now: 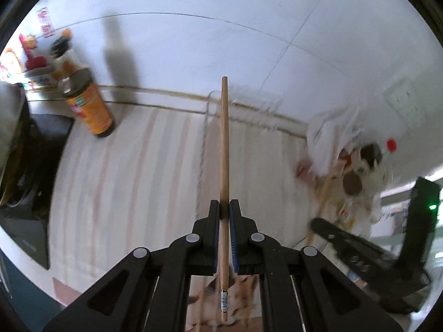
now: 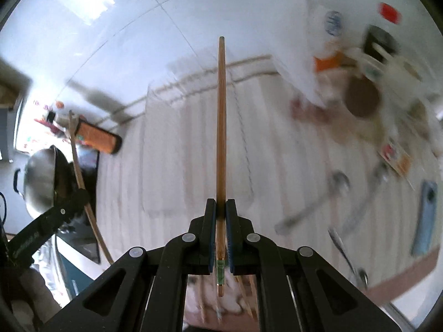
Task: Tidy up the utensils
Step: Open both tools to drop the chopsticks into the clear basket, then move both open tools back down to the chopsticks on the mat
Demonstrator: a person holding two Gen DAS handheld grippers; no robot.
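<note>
A: Left gripper?
B: Jaws clamped tight on a wooden chopstick, held lengthwise, tip pointing away toward the white tiled wall. Banded butt end sticks out behind the pads, over the striped cloth.

A: Right gripper?
B: Same deal, jaws pinched narrow on a darker chopstick, green band at the rear end, tip forward. Also lifted above the striped cloth.

A: Other utensils?
B: Right wrist view, blurry: a metal ladle and a spoon lying on the cloth to the right, near a blue phone. More chopsticks under the gripper body, too blurred to count.

A: Background?
B: Orange-labelled sauce bottle standing at the cloth's far left near the wall. White plastic bag and clutter far right. Wok at left in the right view. Left gripper also shows there at lower left
</note>
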